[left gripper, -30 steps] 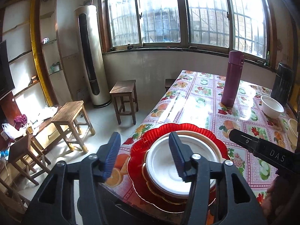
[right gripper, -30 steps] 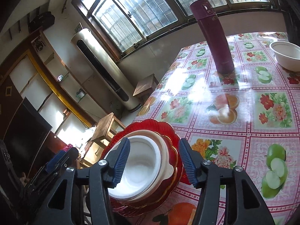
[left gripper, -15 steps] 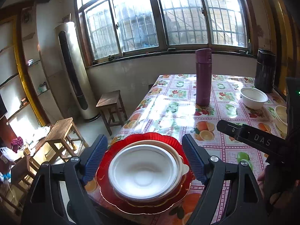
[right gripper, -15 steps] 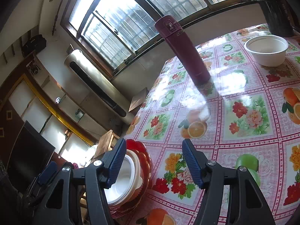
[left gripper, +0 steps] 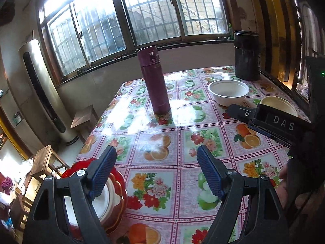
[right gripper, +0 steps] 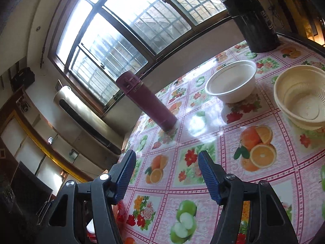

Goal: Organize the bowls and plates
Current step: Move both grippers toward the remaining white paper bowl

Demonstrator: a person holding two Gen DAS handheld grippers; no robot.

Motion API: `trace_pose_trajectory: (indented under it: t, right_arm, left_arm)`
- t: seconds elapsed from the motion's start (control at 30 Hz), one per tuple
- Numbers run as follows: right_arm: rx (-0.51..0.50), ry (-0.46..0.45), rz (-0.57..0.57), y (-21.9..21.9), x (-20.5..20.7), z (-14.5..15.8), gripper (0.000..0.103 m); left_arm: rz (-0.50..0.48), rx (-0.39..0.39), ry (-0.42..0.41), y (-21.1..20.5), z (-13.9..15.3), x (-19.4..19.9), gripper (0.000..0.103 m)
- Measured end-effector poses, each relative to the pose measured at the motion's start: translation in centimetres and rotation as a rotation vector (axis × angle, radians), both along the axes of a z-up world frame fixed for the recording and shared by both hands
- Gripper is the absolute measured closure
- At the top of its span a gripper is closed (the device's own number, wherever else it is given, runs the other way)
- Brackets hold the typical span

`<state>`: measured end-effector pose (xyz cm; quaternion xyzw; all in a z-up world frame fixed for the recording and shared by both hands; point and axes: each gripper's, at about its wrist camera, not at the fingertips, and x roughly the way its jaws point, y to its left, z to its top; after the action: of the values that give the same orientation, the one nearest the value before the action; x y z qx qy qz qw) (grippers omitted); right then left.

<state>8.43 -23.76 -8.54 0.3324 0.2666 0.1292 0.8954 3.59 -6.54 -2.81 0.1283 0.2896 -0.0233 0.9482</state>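
From the left wrist, the left gripper [left gripper: 156, 172] is spread wide and holding nothing; the stacked plates [left gripper: 115, 195] sit near left at the table [left gripper: 203, 134] edge, white bowl [left gripper: 228, 92] far right. From the right wrist, the right gripper [right gripper: 166, 177] gapes empty too; white bowl [right gripper: 231, 87] and nested cream bowls [right gripper: 300, 99] far right.

White capital letters "DAS" are being displayed on a dark rectangular plate on the black right gripper [left gripper: 272, 122], as seen from the left wrist camera. No other legible text is being shown.
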Motion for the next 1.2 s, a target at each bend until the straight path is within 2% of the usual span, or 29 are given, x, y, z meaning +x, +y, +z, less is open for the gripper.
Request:
trace_pose_trajectory:
  t: [0.3,0.47,0.6,0.7,0.77,0.87,0.97,1.1,1.2]
  right_arm:
    - [0.026,-0.023,-0.095,-7.0,-0.7,0.0,0.036]
    - [-0.018,-0.074,-0.182,-11.9,-2.0,1.0,0.036]
    - [-0.059,-0.118,-0.300,-17.6,-3.5,1.6,0.030]
    - [-0.069,-0.118,-0.392,-22.1,-4.4,1.1,0.029]
    - [-0.047,-0.087,-0.429,-24.8,-4.4,0.3,0.029]
    - [0.012,-0.005,-0.428,-27.3,-3.3,-1.5,0.029]
    - [0.014,0.059,-0.410,-27.8,-2.1,-2.8,0.029]
    - [0.042,0.022,-0.370,-27.6,-2.1,-2.6,0.029]
    - [0.106,-0.007,-0.313,-26.9,-1.7,-2.2,0.027]
  left_arm:
    - [-0.085,0.038,0.009,-5.4,0.3,1.3,0.021]
    - [-0.129,0.032,0.103,-8.1,-0.4,3.7,0.021]
    - [-0.148,0.018,0.178,-10.6,-0.9,6.0,0.021]
    - [-0.153,0.004,0.220,-12.6,-1.0,7.7,0.021]
    - [-0.153,-0.009,0.239,-14.1,-1.1,8.7,0.021]
    - [-0.140,-0.037,0.266,-15.9,-1.2,10.4,0.021]
    - [-0.135,-0.047,0.302,-17.3,-1.4,12.1,0.021]
    - [-0.067,-0.059,0.330,-15.8,-1.6,15.0,0.021]
    - [0.000,-0.046,0.338,-14.0,-1.6,17.4,0.021]
